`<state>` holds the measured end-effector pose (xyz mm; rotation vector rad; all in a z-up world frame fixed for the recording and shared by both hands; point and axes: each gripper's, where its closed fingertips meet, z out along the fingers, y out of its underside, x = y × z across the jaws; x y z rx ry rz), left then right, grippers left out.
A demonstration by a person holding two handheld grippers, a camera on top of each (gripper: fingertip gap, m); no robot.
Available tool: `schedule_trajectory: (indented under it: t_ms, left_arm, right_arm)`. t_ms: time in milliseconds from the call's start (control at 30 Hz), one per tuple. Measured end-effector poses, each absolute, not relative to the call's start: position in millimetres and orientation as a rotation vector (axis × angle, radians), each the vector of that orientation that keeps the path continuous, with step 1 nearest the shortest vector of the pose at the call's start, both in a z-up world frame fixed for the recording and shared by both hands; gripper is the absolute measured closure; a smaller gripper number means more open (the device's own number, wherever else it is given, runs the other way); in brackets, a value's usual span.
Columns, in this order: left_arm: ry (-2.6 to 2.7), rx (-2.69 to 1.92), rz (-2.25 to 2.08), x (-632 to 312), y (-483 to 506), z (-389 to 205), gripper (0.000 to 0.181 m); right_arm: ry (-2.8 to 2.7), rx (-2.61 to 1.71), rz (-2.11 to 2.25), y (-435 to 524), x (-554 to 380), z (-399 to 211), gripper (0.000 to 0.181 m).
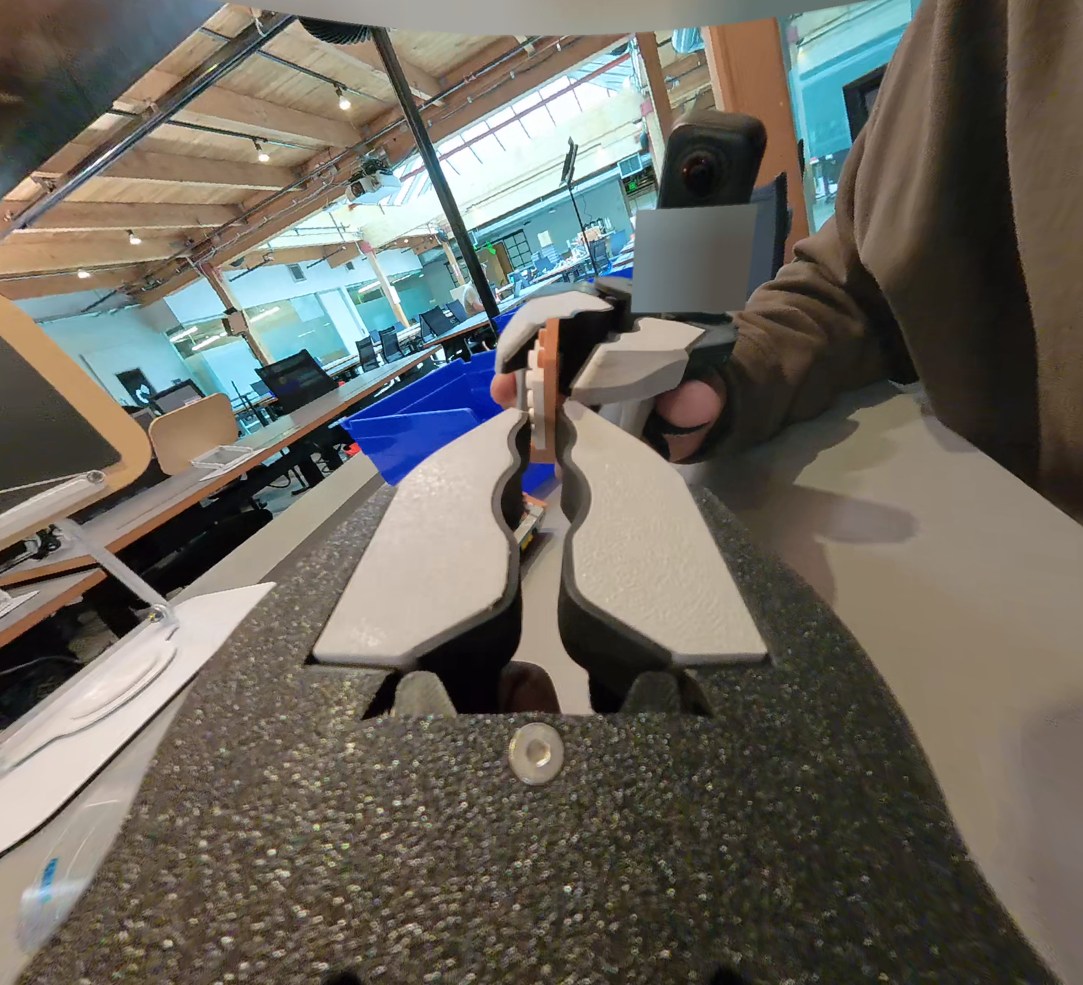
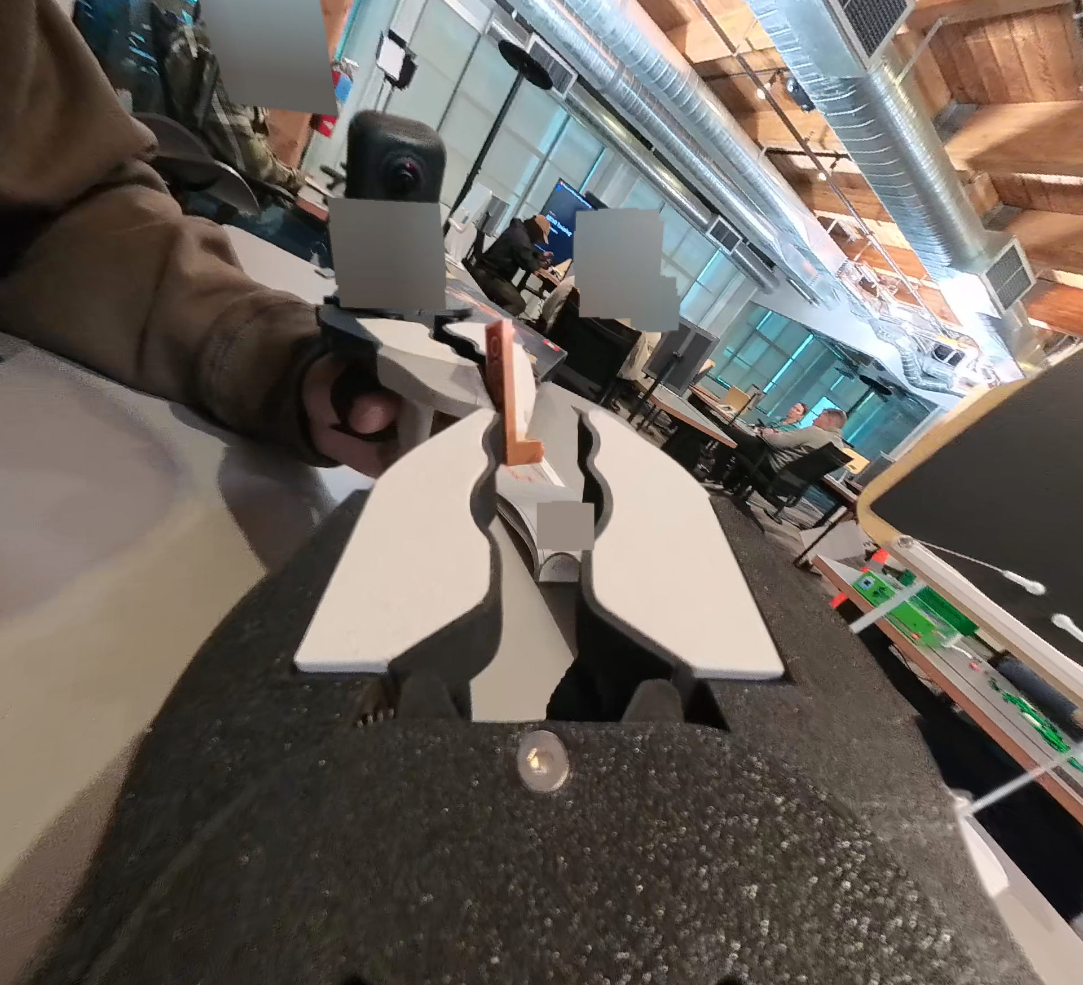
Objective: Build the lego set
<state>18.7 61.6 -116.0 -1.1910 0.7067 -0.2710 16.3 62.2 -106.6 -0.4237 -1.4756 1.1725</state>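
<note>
Both grippers meet nose to nose above the grey table (image 1: 850,488), sharing one small brick assembly. In the left wrist view, the left gripper (image 1: 542,429) sits at frame centre with its tips pinched onto the brown-and-white lego piece (image 1: 542,406), which stands upright. Just above, the right gripper (image 1: 557,347) comes in from the right and covers the piece's upper end; whether it truly grips I cannot tell from here. The right wrist view says otherwise: the right gripper (image 2: 536,424) has a clear gap between its tips, and the brown piece (image 2: 513,400) rises just inside the left finger. Blue bins (image 1: 422,424) stand behind, left of centre.
</note>
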Motion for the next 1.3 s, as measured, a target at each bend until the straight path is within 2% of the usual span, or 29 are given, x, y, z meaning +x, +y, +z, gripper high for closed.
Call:
schedule_trajectory:
  t_ms: [333,867,933,1067,1133,1300]
  left_arm:
    - [0.771,-1.218,-0.209,22,62,-122,0.173]
    - [0.853,-1.270,-0.125,20,62,-128,0.173]
    - [0.873,-1.296,-0.080,18,65,-132,0.173]
    - [0.925,-1.383,0.029,9,72,-148,0.173]
    - [0.958,-1.408,0.060,9,73,-154,0.173]
    - [1.025,-1.441,0.130,12,75,-164,0.173]
  right_arm:
    - [-1.556,-0.418,1.143,56,14,-119,0.174]
    - [-1.575,-0.402,1.130,56,13,-126,0.175]
    - [-1.580,-0.397,1.087,58,11,-129,0.174]
    - [-1.617,-0.372,1.073,55,12,-135,0.152]
    - [-1.637,-0.371,1.043,54,9,-140,0.151]
    - [-1.648,-0.366,1.005,55,7,-147,0.172]
